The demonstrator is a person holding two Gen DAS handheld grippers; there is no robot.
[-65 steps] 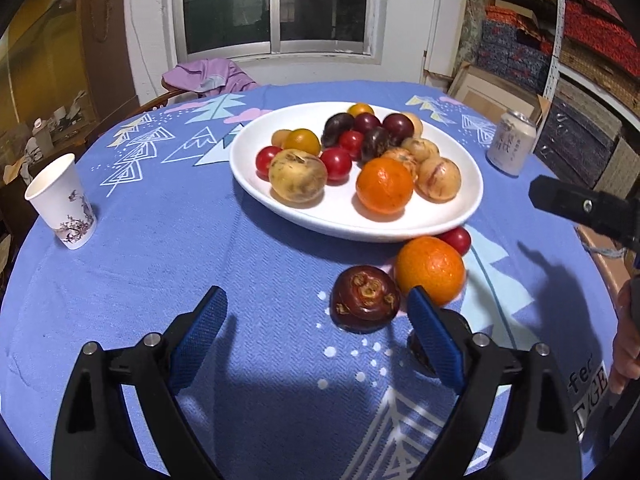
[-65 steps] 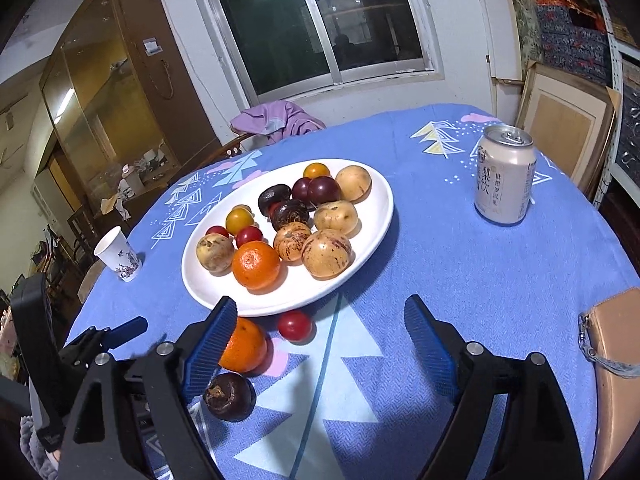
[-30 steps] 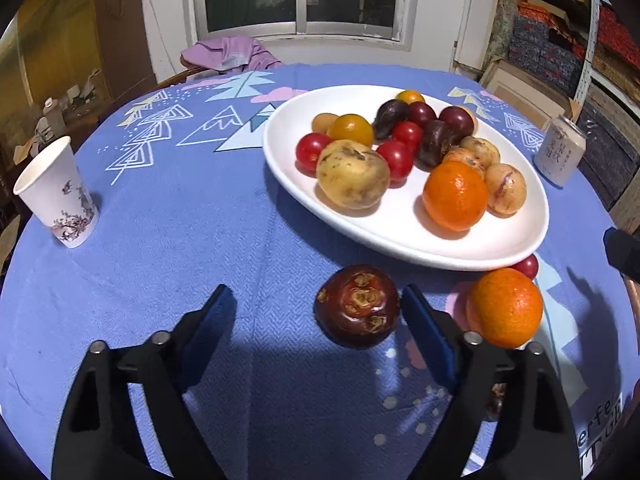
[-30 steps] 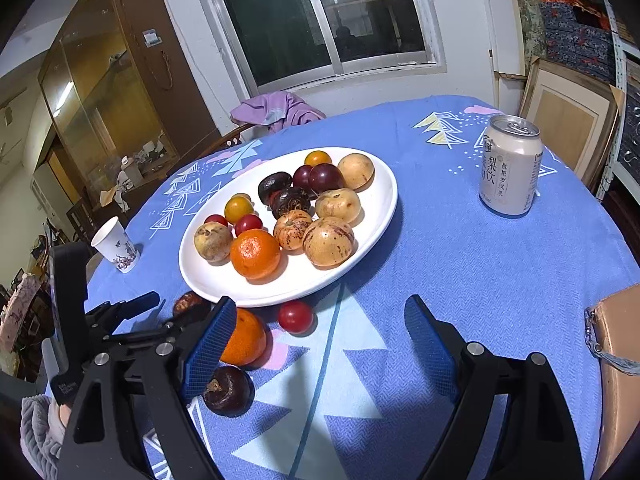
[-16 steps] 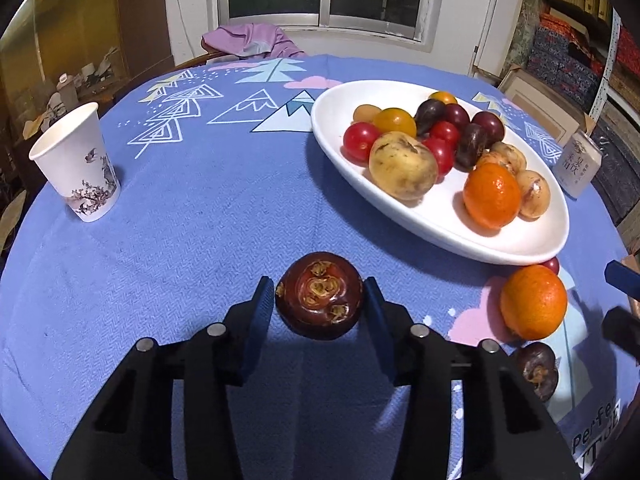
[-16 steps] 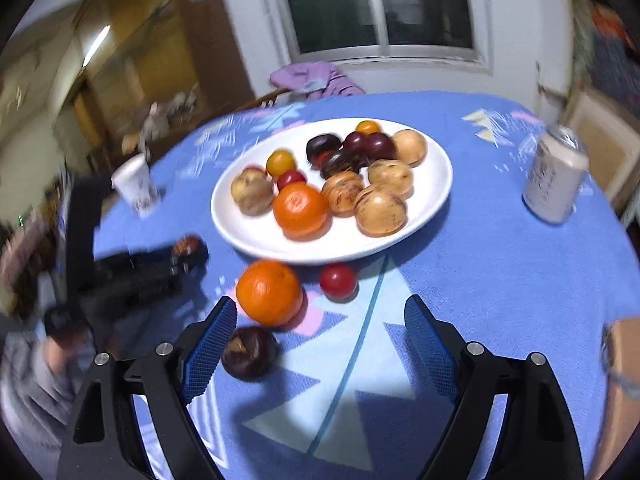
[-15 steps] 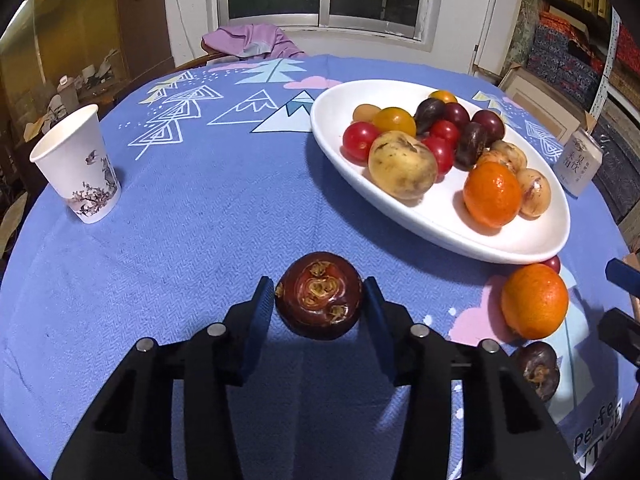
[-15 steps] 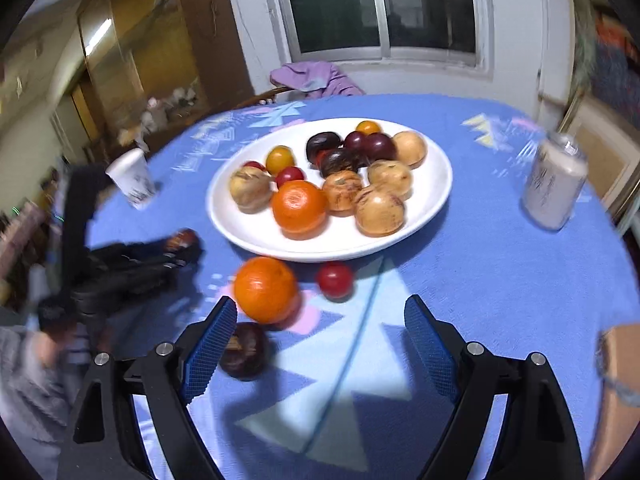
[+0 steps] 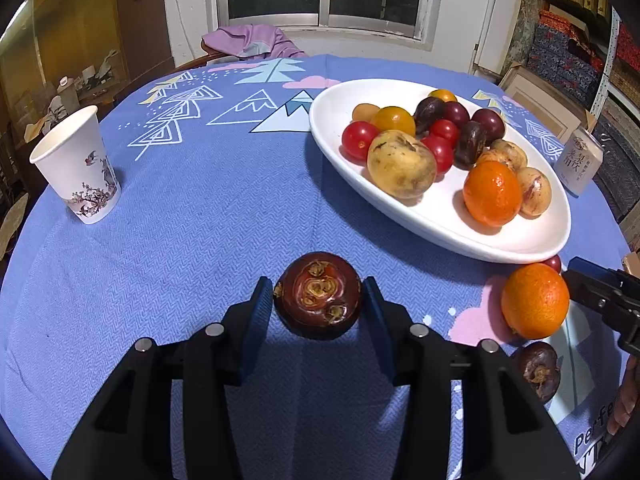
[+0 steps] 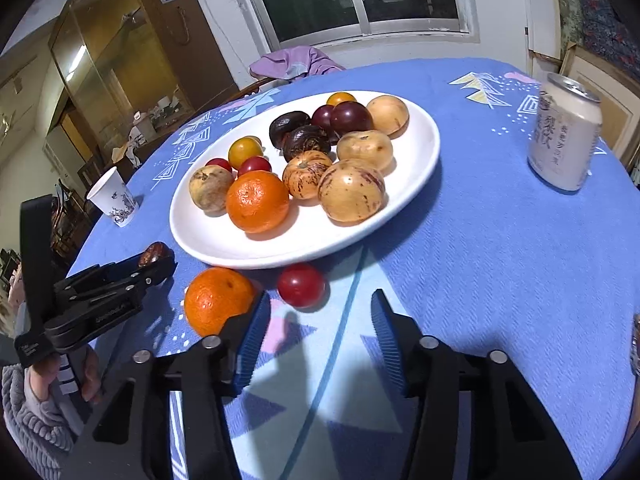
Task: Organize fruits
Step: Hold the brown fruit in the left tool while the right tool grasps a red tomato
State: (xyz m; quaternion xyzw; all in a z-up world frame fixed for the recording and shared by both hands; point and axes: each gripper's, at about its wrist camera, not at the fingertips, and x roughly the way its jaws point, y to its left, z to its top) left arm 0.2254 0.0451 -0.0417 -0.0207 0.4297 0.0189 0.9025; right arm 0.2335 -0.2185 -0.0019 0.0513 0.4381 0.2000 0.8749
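A round desk under a blue cloth printed with mountains and trees stands before a dark window, with a wooden cabinet to one side and a purple garment draped over a chair behind it. The landmark is the white oval plate, heaped with fruit: an orange, pale speckled melons, cherry tomatoes in red and yellow, dark plums and mangosteens.

Off the plate's near edge lie a loose orange, touching or nearly touching the rim, and a red cherry tomato just beside it. A dark mangosteen rests on the cloth nearer to the cameras than that orange. On the far side of the plate from these a pale drink can stands upright, and well away on the plate's other side a white paper cup with a bird print stands upright too.

The left hand-held gripper has its blue pads pressed against both sides of a reddish-brown mangosteen, base facing the camera, held short of the plate's near rim; whether it is clear of the cloth cannot be told. The right hand-held gripper stands partly parted with nothing between its pads, hovering over the cloth just short of the cherry tomato.
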